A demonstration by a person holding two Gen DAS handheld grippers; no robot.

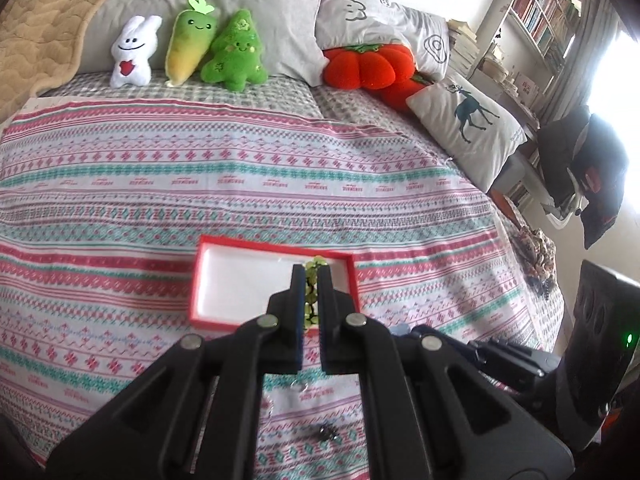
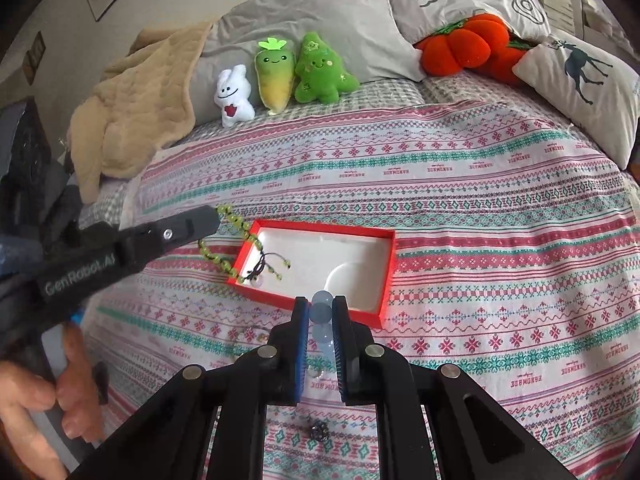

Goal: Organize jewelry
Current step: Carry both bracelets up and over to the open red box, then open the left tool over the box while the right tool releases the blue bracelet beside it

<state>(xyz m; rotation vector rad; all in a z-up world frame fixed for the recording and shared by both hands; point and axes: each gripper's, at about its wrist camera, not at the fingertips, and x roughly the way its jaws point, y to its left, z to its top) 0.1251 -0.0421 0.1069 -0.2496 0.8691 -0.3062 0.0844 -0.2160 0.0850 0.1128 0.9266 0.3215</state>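
At the left, the left gripper point(image 2: 216, 214) is pinching one end of the green bead bracelet point(image 2: 240, 236); the strand is hanging down over the left wall of the red box point(image 2: 390, 264), and its tassel end is already lying inside. To the right, the right gripper point(image 2: 320, 312) is squeezing a pale blue bead bracelet point(image 2: 322, 304) just at the near wall of the box, so the box is lying straight ahead, its long axis running left to right. A small dark piece point(image 2: 320, 431) is waiting nearer on the patterned bedspread point(image 2: 500, 220). Plush toys point(image 2: 288, 76) and pillows are standing at the far side.
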